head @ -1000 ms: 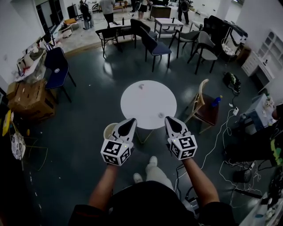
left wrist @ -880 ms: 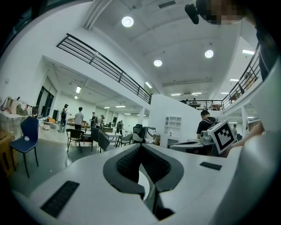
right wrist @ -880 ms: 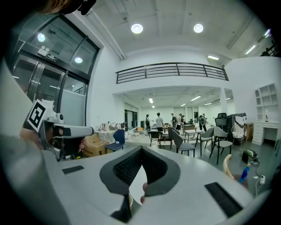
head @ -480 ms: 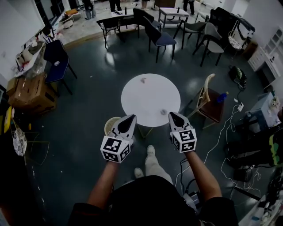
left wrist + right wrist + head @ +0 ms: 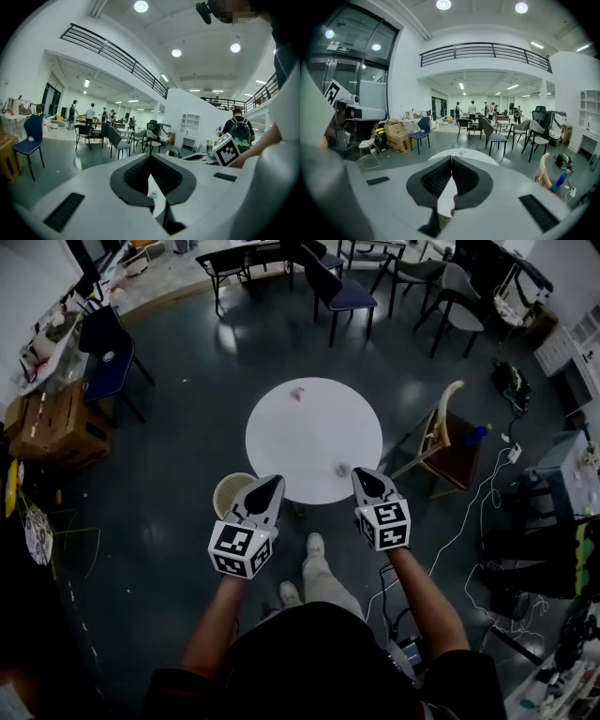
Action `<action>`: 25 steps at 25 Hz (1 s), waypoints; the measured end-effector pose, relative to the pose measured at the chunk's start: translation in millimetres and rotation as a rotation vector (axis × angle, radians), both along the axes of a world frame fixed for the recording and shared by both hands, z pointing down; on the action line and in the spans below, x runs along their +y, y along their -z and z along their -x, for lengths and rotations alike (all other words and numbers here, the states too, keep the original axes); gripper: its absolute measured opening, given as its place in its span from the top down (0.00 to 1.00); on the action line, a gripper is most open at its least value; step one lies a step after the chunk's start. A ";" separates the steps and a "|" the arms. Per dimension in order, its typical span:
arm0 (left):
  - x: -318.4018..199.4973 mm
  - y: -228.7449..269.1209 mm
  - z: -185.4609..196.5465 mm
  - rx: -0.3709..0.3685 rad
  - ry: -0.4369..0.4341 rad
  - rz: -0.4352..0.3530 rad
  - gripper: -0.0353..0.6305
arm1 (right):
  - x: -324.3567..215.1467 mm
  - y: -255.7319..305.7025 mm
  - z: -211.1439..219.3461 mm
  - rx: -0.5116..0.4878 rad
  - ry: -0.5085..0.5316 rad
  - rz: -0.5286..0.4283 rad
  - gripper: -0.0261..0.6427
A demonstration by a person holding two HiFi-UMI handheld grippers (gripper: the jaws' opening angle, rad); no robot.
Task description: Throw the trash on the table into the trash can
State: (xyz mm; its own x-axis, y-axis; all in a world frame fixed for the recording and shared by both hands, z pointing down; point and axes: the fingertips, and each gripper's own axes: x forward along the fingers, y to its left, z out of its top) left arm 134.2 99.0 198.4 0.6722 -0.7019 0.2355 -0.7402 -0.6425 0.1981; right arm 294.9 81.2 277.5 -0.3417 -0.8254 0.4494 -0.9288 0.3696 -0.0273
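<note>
Both grippers are clenched shut on nothing: we see the left gripper (image 5: 271, 483) near the trash can (image 5: 230, 495) and the right gripper (image 5: 362, 475) close to the near scrap (image 5: 343, 470) at the edge of the round counter (image 5: 309, 437), a second scrap (image 5: 298, 394) lying far across. If the right goes in unopened, we expect it to knock that light scrap to the floor (image 5: 178, 446).

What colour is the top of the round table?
The round table is plain white, seen best in the head view.
</note>
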 end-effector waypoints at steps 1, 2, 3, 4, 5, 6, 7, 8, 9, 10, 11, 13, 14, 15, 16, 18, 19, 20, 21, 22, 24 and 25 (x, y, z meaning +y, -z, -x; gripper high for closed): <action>-4.2 -6.8 -4.2 -0.004 -0.001 0.011 0.94 | -4.1 -8.1 -2.9 0.001 0.002 0.017 0.93; -7.7 -13.4 -8.8 -0.007 -0.003 0.021 0.94 | -7.6 -16.9 -6.1 0.001 0.003 0.035 0.93; -11.0 -19.9 -13.5 -0.010 -0.007 0.032 0.94 | -11.0 -26.1 -9.5 0.002 0.004 0.055 0.93; -14.4 -26.3 -17.4 -0.012 -0.010 0.042 0.94 | -14.7 -35.3 -12.4 0.004 0.004 0.075 0.93; -18.1 -32.6 -19.8 -0.015 -0.012 0.052 0.94 | -18.6 -44.7 -14.0 0.005 0.005 0.095 0.93; -22.0 -39.0 -20.9 -0.018 -0.013 0.063 0.94 | -22.5 -54.3 -14.1 0.005 0.010 0.115 0.93; -25.4 -45.7 -21.6 -0.022 -0.012 0.074 0.94 | -25.7 -64.2 -13.4 0.006 0.016 0.135 0.93; -28.0 -52.6 -22.5 -0.027 -0.013 0.085 0.94 | -28.3 -74.3 -12.9 0.007 0.023 0.154 0.93; -30.1 -59.6 -23.8 -0.033 -0.013 0.097 0.94 | -30.5 -84.1 -13.1 0.010 0.027 0.172 0.93; -31.9 -66.7 -25.3 -0.038 -0.013 0.109 0.94 | -32.8 -93.2 -13.6 0.012 0.028 0.187 0.93; -33.4 -73.8 -27.1 -0.043 -0.011 0.121 0.94 | -35.0 -101.3 -14.4 0.013 0.028 0.200 0.93; -35.5 -88.0 -31.7 -0.051 -0.008 0.148 0.94 | -39.8 -115.0 -16.0 0.008 0.031 0.219 0.91; -36.8 -94.8 -34.3 -0.055 -0.007 0.160 0.94 | -42.4 -121.4 -16.6 0.002 0.035 0.230 0.86; -38.6 -101.3 -36.6 -0.061 -0.009 0.171 0.94 | -44.3 -129.0 -17.7 -0.003 0.039 0.249 0.81; -40.9 -107.3 -38.3 -0.067 -0.010 0.181 0.94 | -45.6 -137.8 -19.4 -0.005 0.041 0.270 0.81; -46.5 -118.5 -40.8 -0.077 -0.009 0.198 0.94 | -49.6 -154.5 -24.4 -0.006 0.033 0.302 0.80; -49.7 -123.9 -42.0 -0.080 -0.005 0.208 0.94 | -53.0 -162.0 -27.1 -0.009 0.027 0.313 0.78; -53.2 -129.3 -43.7 -0.081 -0.001 0.218 0.94 | -56.5 -169.7 -29.7 -0.012 0.024 0.324 0.76; -56.9 -134.7 -46.4 -0.079 0.004 0.229 0.94 | -59.7 -177.8 -32.3 -0.014 0.024 0.337 0.75; -60.8 -140.0 -49.8 -0.079 0.007 0.239 0.94 | -62.4 -186.2 -35.0 -0.014 0.027 0.350 0.75; -68.4 -149.2 -56.8 -0.084 0.007 0.255 0.94 | -66.0 -202.4 -39.9 -0.005 0.031 0.378 0.73; -72.3 -153.0 -59.4 -0.088 0.005 0.260 0.94 | -67.7 -210.3 -41.4 -0.001 0.031 0.391 0.73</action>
